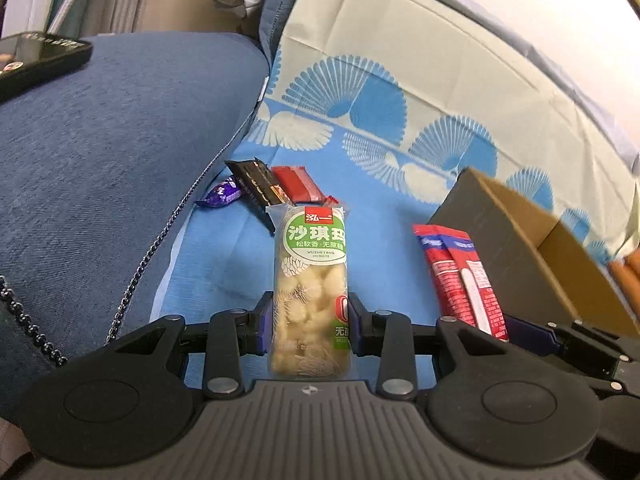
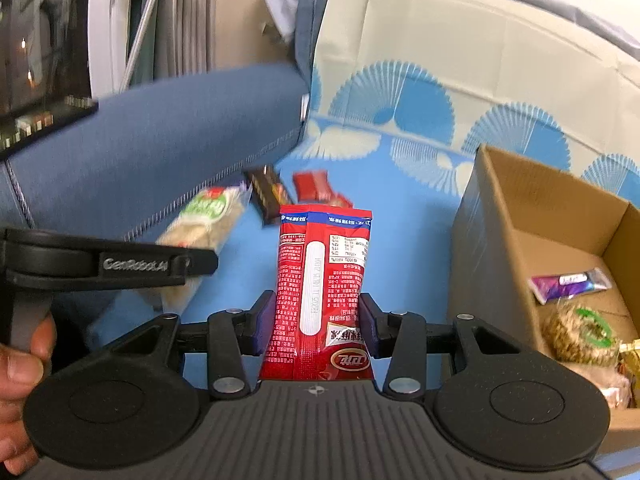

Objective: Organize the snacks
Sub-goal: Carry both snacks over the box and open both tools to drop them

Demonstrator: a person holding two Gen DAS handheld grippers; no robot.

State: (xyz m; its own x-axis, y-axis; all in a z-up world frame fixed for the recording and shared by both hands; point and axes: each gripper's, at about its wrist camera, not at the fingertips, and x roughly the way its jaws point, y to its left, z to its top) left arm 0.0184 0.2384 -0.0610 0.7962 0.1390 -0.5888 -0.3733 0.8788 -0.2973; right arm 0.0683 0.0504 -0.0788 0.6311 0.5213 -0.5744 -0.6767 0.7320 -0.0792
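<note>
The right gripper [image 2: 316, 320] has its fingers [image 2: 262, 322] pressed on both sides of a red snack packet [image 2: 320, 280], which stands upright between them. To the left, the left gripper [image 2: 188, 276] carries a green-labelled pastry bar [image 2: 204, 224], with a hand [image 2: 20, 368] at the frame's edge. Beyond lie a dark brown bar [image 2: 269, 192] and a red bar [image 2: 316, 186] on the blue patterned cloth [image 2: 400, 220]. At right, an open cardboard box [image 2: 500, 208] holds a purple wrapper [image 2: 568, 282] and a round green-labelled snack [image 2: 580, 332].

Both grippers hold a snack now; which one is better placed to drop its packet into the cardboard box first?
Probably the right gripper: its red packet sits right beside the open cardboard box. The left gripper, holding the green-label packet, is farther off.
</note>
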